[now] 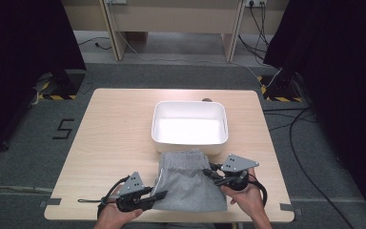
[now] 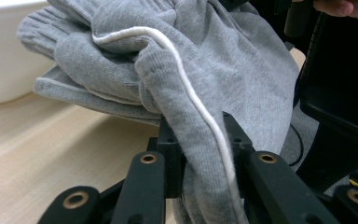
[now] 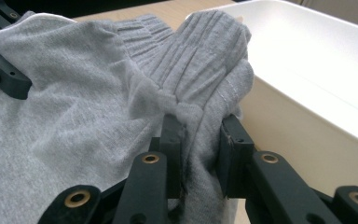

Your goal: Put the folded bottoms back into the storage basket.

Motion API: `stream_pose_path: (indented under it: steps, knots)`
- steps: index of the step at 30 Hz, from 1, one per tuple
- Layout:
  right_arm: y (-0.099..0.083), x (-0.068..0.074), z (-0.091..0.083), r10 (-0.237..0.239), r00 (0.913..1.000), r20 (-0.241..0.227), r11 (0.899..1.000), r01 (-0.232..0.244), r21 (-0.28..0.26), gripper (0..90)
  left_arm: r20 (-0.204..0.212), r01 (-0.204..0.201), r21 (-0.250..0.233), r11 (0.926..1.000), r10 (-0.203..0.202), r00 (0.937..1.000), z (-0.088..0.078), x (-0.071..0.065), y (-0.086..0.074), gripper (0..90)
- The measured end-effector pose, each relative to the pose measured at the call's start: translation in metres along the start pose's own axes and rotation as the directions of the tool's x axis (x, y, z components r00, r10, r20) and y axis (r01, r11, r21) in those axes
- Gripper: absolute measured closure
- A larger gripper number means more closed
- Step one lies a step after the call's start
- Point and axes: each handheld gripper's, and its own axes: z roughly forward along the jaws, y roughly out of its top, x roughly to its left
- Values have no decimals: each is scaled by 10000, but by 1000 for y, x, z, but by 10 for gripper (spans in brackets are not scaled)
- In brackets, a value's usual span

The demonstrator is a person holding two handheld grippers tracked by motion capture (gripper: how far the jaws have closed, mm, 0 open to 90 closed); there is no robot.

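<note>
We are holding folded grey shorts (image 1: 188, 183) at the near edge of the desk (image 1: 109, 138), one tool on each side. In the high view our left tool (image 1: 158, 195) is biting the left edge, and its tips are sinking into the cloth, so we are not seeing the pads themselves there. Our right tool (image 1: 208, 172) is gripping the right side near the ribbed waistband, and the grey plate is covering much of its body. Our hands are cut off by the bottom of that view.

In the left gripper view the tool (image 2: 204, 154) is closed on a thick fold of the shorts (image 2: 223, 60) with a white piping line running down between the jaws; how many layers are pinched is hard to make out. The cloth is hanging clear of the desk (image 2: 42, 149) on that side. In the right gripper view the tool (image 3: 198, 149) is clamped on the ribbed waistband of the shorts (image 3: 74, 93), and the cloth is hiding the inner pads.

The shorts are lying with the waistband pointing away from us, toward the white bin (image 1: 189, 107), and the leg hems toward us; the long axis is running near to far. The waistband is just beside the bin's near wall; whether it is touching we cannot tell.
</note>
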Motion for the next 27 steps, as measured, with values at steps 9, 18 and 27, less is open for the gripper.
stream_pose_path:
  steps: [9,18,27]
  knots:
    - [24,1,-10,-385,9992,-74,9988,383,-300,752,-18,-218,-349,9992,217,9998,-16,-5,16,738]
    - [53,-1,-19,-776,9970,-42,9962,773,-407,752,-67,-479,-525,9975,476,9988,-29,-4,40,738]
    - [81,-11,-23,-1019,9948,58,9933,1020,-545,751,-227,-664,-757,9949,649,9976,-39,3,70,737]
